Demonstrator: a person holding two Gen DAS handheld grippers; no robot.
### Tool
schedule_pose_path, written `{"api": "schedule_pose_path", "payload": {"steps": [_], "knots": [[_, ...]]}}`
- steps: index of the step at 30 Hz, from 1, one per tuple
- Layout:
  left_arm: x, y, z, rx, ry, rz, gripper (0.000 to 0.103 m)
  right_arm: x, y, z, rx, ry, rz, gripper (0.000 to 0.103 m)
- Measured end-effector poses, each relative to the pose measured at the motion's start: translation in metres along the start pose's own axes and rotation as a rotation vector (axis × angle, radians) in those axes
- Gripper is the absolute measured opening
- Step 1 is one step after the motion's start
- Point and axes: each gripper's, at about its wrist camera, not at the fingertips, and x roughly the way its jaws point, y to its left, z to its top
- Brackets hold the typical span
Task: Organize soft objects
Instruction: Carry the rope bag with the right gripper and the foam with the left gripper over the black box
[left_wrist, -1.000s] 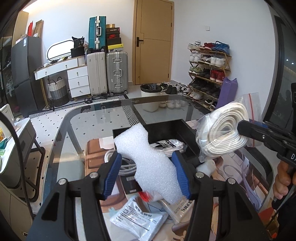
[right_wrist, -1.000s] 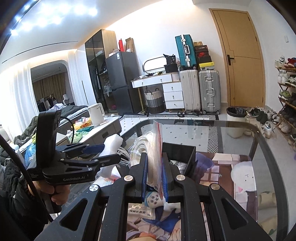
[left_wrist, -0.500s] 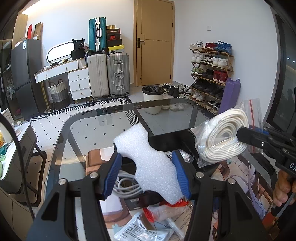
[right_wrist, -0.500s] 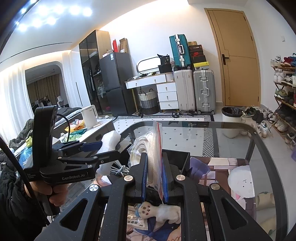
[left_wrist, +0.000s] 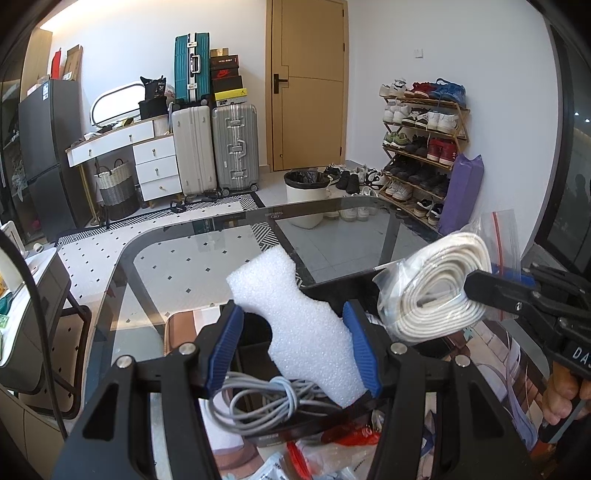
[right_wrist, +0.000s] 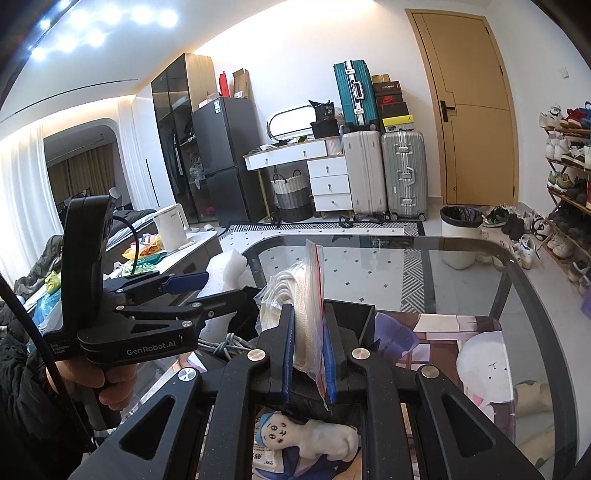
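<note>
Left tongs round pebbly white foam — right tongs pinching bagged white strap.

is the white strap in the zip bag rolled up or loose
Rolled up: the white strap sits in concentric coiled layers inside the zip bag, which the right claw pinches.

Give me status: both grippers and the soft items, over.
Left gripper shut on foam piece. Right gripper shut on bagged white strap. Both above black box; grey cable inside.
</note>
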Motion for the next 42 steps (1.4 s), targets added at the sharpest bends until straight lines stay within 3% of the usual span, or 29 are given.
{"api": "schedule_pose_path", "payload": {"steps": [16,33,42], "knots": [[0.032,0.001,0.001,-0.005,0.024,-0.024,0.056,0.037,-0.011,-0.011,-0.003,0.075,-0.036,0.014],[0.045,0.002,-0.007,0.024,0.063,0.016,0.056,0.075,-0.009,-0.023,-0.009,0.176,0.009,0.013],[0.047,0.001,-0.01,0.035,0.079,0.028,0.056,0.09,-0.006,-0.025,-0.019,0.23,-0.017,0.014]]}}
